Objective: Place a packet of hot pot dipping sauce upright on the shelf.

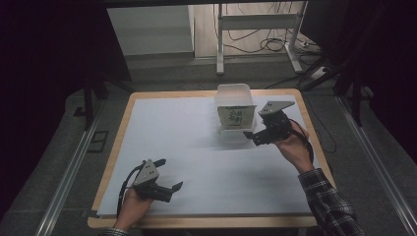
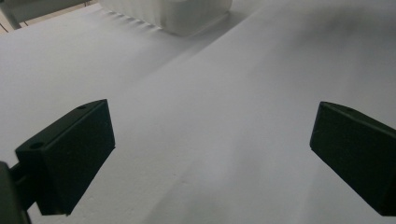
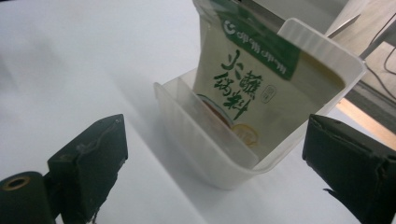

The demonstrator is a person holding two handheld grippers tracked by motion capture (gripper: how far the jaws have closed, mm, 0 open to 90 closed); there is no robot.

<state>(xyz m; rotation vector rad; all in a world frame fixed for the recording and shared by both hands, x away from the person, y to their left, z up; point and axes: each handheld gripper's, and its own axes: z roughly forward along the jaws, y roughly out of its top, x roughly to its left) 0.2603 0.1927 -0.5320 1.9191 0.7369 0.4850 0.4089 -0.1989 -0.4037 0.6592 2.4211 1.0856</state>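
High view, table (image 1: 162, 147): white sheet over a wood-edged top, bearing everything else.
Container (image 1: 234, 105): translucent white bin at the far edge of the table; the landmark for all that follows.
Sauce pouch (image 3: 254, 88): stands tilted inside the container, green-lettered face toward the right gripper, its top above the rim.
Right gripper (image 1: 254, 135): just beside the container's near right corner; jaws spread wide with nothing between them.
Left gripper (image 1: 169, 174): well apart from the container, near the table's front edge; jaws spread wide over bare sheet.
Risk, container: looks light, so a jaw nudging its wall could slide or tip it.
Risk, pouch: leaning loosely, so a knock could drop it out or flat.
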